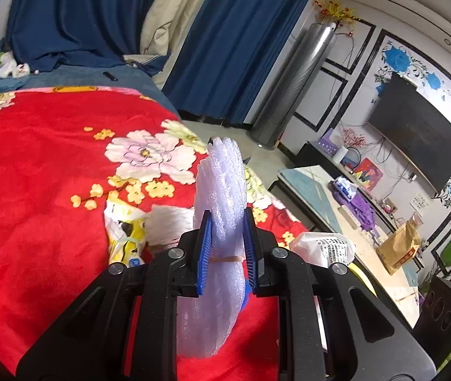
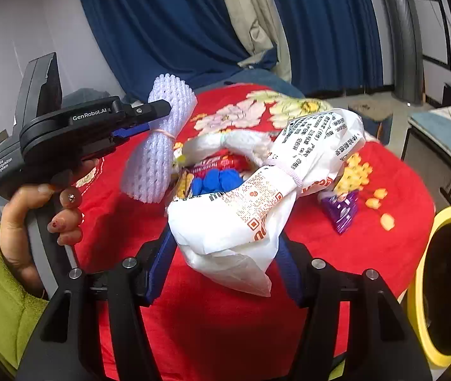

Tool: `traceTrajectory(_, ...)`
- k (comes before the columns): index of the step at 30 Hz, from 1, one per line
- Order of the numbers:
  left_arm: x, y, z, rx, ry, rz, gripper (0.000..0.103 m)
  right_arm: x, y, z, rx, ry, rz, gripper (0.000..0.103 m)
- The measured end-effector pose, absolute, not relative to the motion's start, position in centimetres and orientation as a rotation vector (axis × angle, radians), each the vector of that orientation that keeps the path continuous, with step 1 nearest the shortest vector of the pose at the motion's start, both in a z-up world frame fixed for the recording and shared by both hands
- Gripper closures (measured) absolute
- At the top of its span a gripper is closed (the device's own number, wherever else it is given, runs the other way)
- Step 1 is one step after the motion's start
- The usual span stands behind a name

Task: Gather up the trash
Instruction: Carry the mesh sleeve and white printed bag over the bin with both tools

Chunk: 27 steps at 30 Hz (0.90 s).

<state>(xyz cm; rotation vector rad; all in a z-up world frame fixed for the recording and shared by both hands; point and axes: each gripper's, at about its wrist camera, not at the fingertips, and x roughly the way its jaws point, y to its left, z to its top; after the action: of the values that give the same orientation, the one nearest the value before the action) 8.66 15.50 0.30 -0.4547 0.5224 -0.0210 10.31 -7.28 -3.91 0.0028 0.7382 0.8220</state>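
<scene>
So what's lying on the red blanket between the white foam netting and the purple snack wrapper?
In the right wrist view: a pile of wrappers and the white plastic bag, between the foam netting and the purple wrapper.

Bed in front of me, covered by a red floral blanket. On the blanket lie a purple snack wrapper and, further left in the left wrist view, a yellow-and-white plastic bag beside white crumpled paper.
</scene>
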Motion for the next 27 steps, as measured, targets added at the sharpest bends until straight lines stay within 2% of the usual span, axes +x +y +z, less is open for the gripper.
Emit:
traceTrajectory(11, 8.0, 12.7, 2.2, -0.429, 0.468, -0.095, 0.090, 10.8, -10.0, -2.2, 0.022, 0.660, 0.755, 0.046)
traceTrajectory(27, 8.5, 7.5, 1.4, -0.385, 0.486, -0.210, 0.090, 11.3, -15.0, -2.0, 0.032, 0.628, 0.628, 0.046)
